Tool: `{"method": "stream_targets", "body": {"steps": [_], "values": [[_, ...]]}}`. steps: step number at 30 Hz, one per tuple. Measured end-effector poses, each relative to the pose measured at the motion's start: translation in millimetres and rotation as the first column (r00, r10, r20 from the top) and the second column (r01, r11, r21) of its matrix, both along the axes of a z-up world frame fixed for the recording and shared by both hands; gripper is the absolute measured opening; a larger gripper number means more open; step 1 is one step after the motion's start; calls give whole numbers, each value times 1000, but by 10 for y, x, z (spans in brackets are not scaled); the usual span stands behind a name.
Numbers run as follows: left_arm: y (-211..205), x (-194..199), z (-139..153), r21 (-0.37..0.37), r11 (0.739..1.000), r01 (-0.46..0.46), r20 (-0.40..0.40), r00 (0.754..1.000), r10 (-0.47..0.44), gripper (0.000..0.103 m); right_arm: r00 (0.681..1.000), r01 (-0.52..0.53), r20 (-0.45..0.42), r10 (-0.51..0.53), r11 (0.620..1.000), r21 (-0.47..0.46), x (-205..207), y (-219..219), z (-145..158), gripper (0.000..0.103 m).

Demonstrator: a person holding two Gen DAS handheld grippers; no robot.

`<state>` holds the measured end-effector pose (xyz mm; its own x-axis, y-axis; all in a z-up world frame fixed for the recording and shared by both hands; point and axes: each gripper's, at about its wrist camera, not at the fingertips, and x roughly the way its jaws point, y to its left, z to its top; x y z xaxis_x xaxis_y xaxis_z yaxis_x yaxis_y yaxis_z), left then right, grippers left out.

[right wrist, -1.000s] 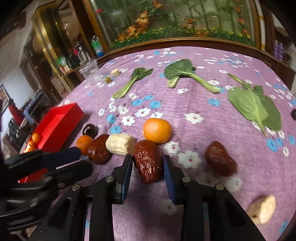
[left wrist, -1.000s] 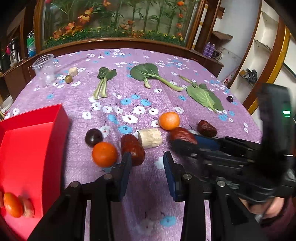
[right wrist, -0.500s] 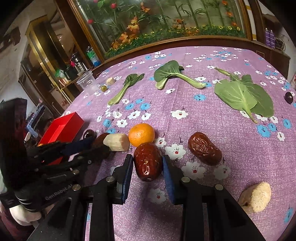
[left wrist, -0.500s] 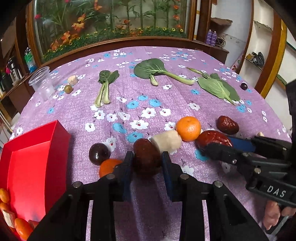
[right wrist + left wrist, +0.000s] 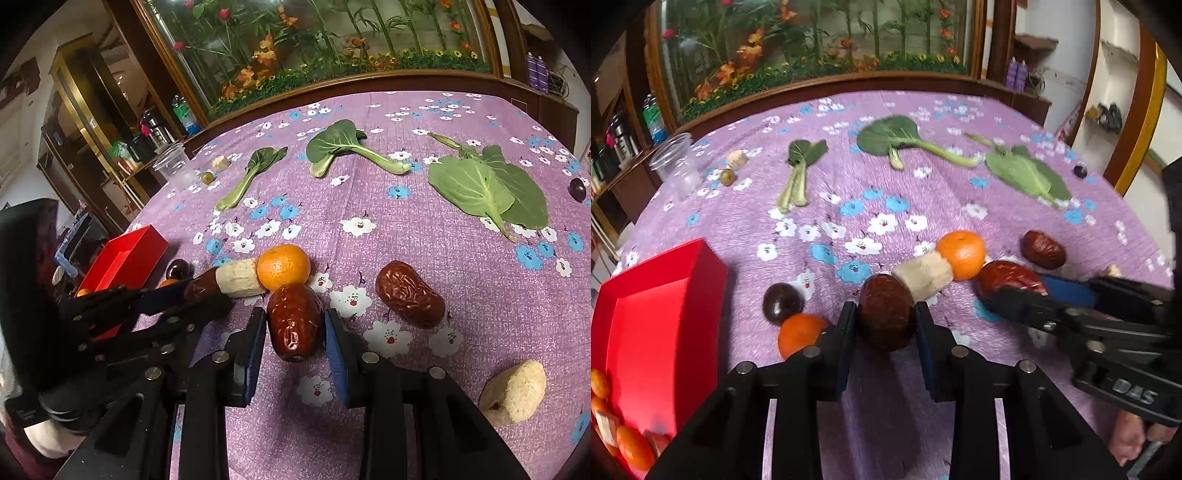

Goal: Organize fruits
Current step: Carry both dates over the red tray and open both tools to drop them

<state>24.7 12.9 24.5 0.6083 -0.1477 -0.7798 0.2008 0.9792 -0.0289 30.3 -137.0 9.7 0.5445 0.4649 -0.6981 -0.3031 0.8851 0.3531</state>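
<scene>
We have a red date in each gripper: the left gripper [image 5: 885,325] is clamped on a dark date [image 5: 884,315] low over the purple cloth [image 5: 879,184], and the right gripper [image 5: 295,326] has its pads pressed to the flanks of a glossy date [image 5: 294,321] that looks to be resting on the cloth. Both dates sit in a tight cluster, the left one touching a pale root chunk [image 5: 923,275], the right one touching an orange [image 5: 283,266]. The risk, as we judge it, is that lifting either date drags or rolls its neighbour, since round fruit will wander on a flat cloth; wrinkled, slick date skin could also slip if the pads bite only the ends. Our two grippers lie close, so crossing paths could knock them together. The red box [image 5: 661,314] stands at the left, already holding small oranges, with another orange [image 5: 799,332] and a dark plum [image 5: 781,302] between it and us. Farther off, the greens [image 5: 484,188] and a clear cup [image 5: 677,166] leave open cloth in the middle
</scene>
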Motion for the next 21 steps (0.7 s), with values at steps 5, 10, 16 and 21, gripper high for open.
{"method": "stream_targets", "body": {"steps": [5, 10, 16, 21], "values": [[279, -361, 348, -113, 992, -59, 63, 996, 66, 30, 1000, -5, 19, 5, 1000, 1, -46, 20, 45, 34], [883, -865, 775, -226, 960, -163, 134, 971, 196, 30, 996, -43, 73, 42, 999, 20, -252, 157, 390, 34], [1618, -1293, 1085, -251, 914, -320, 205, 905, 373, 30, 974, -140, 183, 134, 990, 18, -485, 604, 1072, 34], [2119, -1450, 1049, -255, 869, -424, 194, 858, 476, 30, 947, -240, 239, 214, 967, 84, -463, 1131, 1699, 34]]}}
